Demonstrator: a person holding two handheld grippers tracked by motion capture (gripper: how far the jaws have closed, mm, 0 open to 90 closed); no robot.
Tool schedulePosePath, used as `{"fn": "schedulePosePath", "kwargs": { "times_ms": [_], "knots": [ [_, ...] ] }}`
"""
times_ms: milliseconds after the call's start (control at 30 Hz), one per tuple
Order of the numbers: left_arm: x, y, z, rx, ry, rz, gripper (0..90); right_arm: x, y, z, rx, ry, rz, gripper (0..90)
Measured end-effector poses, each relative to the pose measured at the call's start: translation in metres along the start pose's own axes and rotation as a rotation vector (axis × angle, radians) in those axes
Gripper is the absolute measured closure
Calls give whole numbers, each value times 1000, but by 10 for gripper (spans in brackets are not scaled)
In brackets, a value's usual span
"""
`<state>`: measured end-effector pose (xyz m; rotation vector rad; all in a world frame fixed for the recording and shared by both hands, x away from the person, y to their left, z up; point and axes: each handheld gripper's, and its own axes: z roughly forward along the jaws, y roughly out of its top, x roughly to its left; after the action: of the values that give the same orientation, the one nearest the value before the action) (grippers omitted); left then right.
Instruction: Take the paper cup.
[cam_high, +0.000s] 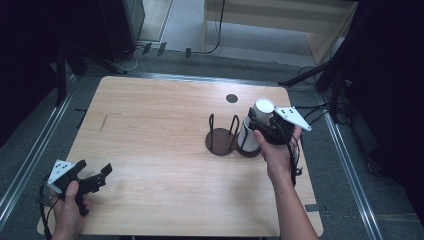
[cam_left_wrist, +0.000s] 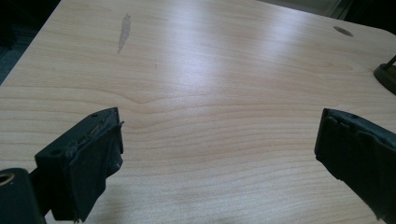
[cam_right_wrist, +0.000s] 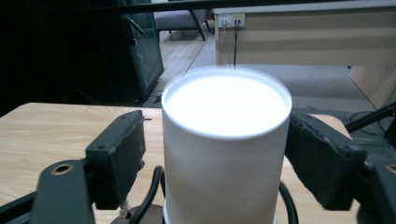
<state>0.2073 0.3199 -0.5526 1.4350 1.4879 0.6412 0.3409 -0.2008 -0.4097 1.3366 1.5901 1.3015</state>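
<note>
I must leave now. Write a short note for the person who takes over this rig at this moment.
Right claw: open, jaws on both sides of the white cup, with a gap on the left side.
Left claw: open, holding nothing, over the bare table.
White cup: upright on the right ring of the dark double holder.
Done: cup seated.
Left: probably only pulling the right claw away; the left ring has no cup.

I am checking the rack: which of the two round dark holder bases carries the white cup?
The right dark round base, beside the right gripper, carries the white cylindrical cup; the left base has bare wire loops.
</note>
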Motion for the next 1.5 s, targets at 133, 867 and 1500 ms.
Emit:
{"fn": "schedulePosePath", "kwargs": {
  "times_ms": [133, 867, 1500],
  "knots": [
    [0, 0, 0, -1, 1, -3, 17, -1, -16, 4, 20, -11, 19, 200],
    [0, 0, 0, 2, -1, -1, 16, -1, -37, 16, 38, -38, 4, 255],
    [-1, 0, 0, 6, -5, -1, 16, 1, 0, -1, -42, -43, -33, 282]
  ]
}}
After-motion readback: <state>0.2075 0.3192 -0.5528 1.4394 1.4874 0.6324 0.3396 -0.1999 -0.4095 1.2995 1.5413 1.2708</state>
